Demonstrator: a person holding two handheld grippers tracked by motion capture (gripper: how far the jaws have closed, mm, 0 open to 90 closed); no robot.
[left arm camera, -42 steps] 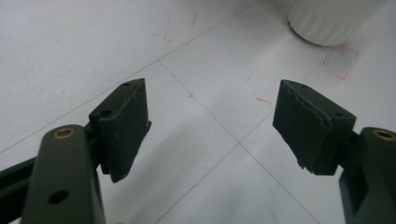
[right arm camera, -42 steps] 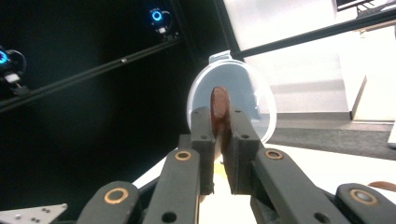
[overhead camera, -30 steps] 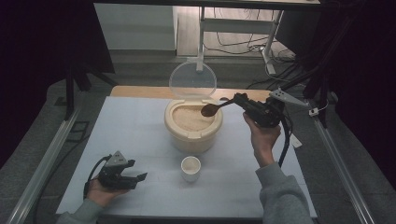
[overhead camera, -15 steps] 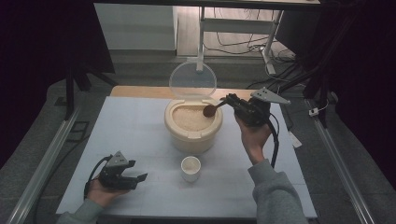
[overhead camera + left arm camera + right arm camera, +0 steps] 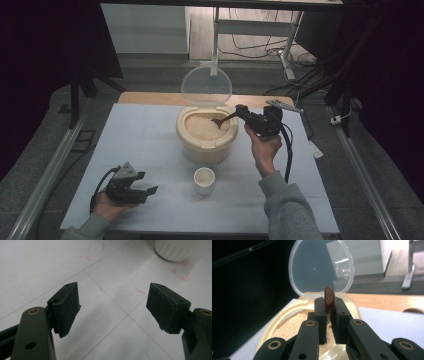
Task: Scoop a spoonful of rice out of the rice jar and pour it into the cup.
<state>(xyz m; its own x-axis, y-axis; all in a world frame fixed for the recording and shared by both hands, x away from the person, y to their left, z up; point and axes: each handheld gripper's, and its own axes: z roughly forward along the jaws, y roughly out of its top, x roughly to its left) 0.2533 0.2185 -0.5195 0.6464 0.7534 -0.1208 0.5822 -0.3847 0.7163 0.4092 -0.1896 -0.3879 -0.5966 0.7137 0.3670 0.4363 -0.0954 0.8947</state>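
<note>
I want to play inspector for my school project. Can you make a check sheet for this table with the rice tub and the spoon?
Surface: pale blue table with faint grid lines and small red marks.
Job's things: cream rice container, full of grain, clear lid standing open; brown spoon with its bowl over the rice; small white cup in front of the container.
Clutter: nothing seen.
Grippers: right gripper shut on the spoon handle; left gripper open, holding nothing, low over the table.
Cables: a black cable trails from the right gripper; more lie on the floor behind.
Surroundings: dark room, metal rails beside the table, white frame behind.
</note>
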